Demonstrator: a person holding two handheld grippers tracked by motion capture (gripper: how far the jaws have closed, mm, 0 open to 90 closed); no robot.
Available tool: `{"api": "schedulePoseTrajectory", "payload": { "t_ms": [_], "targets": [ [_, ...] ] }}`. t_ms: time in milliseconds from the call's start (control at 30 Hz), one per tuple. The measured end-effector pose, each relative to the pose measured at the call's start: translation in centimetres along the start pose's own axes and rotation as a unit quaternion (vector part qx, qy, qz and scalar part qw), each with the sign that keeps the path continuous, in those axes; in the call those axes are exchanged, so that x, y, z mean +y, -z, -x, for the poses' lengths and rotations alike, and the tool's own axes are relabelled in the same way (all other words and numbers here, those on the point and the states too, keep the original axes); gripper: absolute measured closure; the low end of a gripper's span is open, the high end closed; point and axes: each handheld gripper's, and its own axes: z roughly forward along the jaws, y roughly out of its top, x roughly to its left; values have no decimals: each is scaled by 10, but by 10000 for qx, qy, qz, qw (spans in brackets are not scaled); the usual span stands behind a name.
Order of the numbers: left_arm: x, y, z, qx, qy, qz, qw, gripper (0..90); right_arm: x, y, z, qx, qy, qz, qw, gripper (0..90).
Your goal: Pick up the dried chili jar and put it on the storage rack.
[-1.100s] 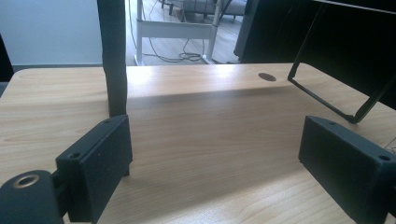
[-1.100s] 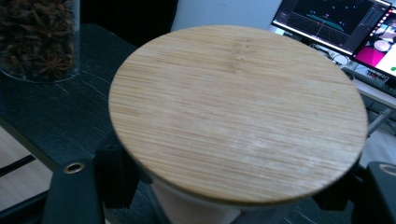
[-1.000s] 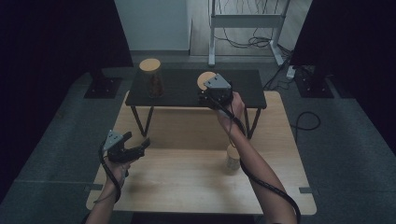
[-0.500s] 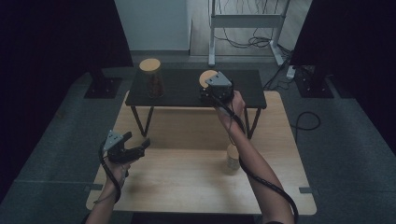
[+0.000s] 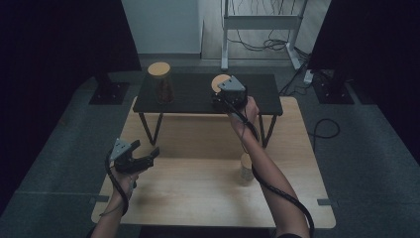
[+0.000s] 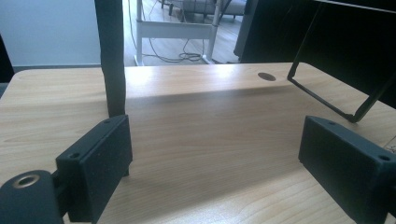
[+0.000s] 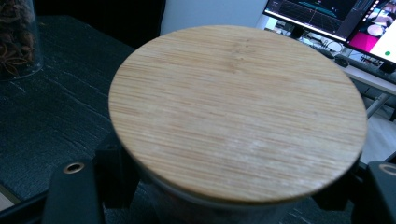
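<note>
A glass jar with a round bamboo lid [image 5: 218,82] [image 7: 238,112] stands on the black riser shelf [image 5: 193,96] at the back of the wooden table [image 5: 198,193]. My right gripper [image 5: 225,97] [image 7: 229,189] reaches over the shelf's front edge, its jaws closed on the jar's glass body just under the lid. My left gripper [image 5: 147,155] [image 6: 219,154] hovers low over the table's front left, open, with bare wood between its jaws.
A second lidded jar [image 5: 161,82] [image 7: 16,37] with dark brown contents stands at the shelf's left end. A small pale jar [image 5: 244,167] sits on the table beside my right forearm. The shelf's black legs [image 6: 111,56] rise ahead of the left gripper.
</note>
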Motion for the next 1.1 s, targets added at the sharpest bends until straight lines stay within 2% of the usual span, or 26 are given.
{"api": "schedulePoseTrajectory", "payload": {
  "t_ms": [267, 767, 1100],
  "targets": [
    [0, 0, 0, 2, 1, -2, 10000, 92, -1, -3, 4, 47, -141, 16, 9999, 254],
    [0, -1, 0, 4, -4, -24, 10000, 92, 4, -6, 12, 148, -434, -137, 9989, 250],
    [0, -1, 0, 4, -1, -9, 10000, 92, 1, -8, 21, 174, -762, -240, 9967, 222]
  ]
}}
